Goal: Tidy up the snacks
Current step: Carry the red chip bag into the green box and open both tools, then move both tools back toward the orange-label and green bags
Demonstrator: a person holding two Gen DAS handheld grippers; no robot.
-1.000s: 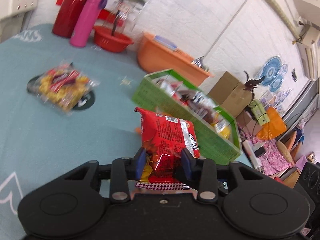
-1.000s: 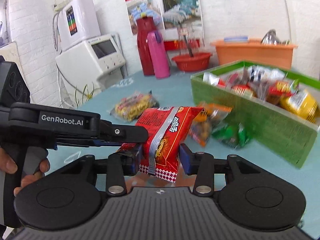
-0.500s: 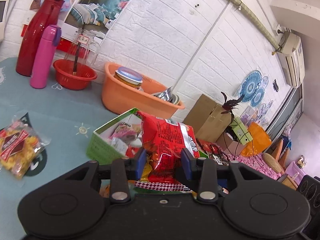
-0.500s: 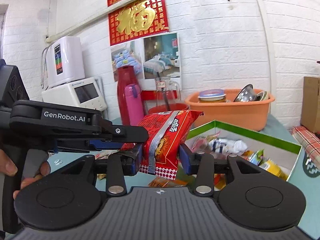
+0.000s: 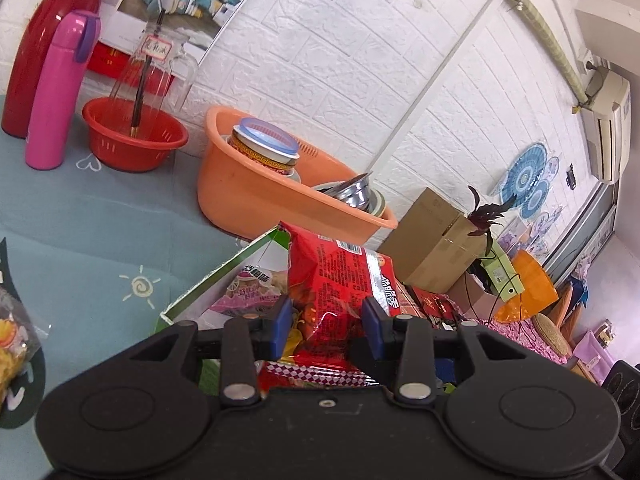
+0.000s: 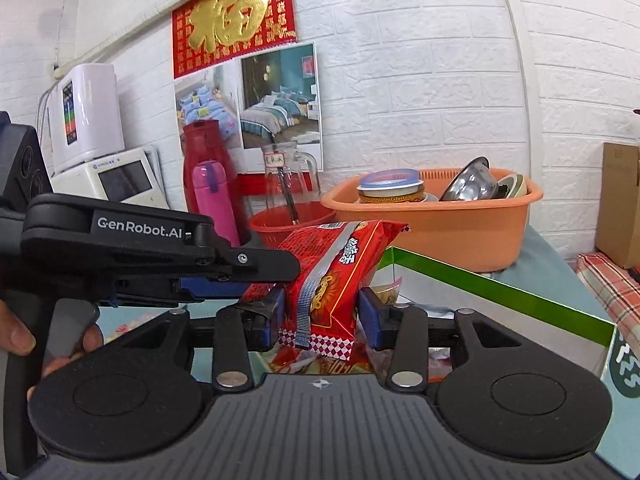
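Observation:
Both grippers hold one red snack bag upright. My left gripper is shut on the red snack bag, above the near end of the green snack box, which holds a pink packet. In the right wrist view my right gripper is shut on the same red bag, with the left gripper's black body reaching in from the left. The green box lies just beyond and below, with packets inside.
An orange basin with bowls stands behind the box. A red basket, a pink flask and a red thermos stand at the back left. A yellow snack packet lies on the blue cloth at left.
Both grippers have carried the red bag forward and up, from beside the green box to above its near end. The yellow packet has slid off to the left edge.

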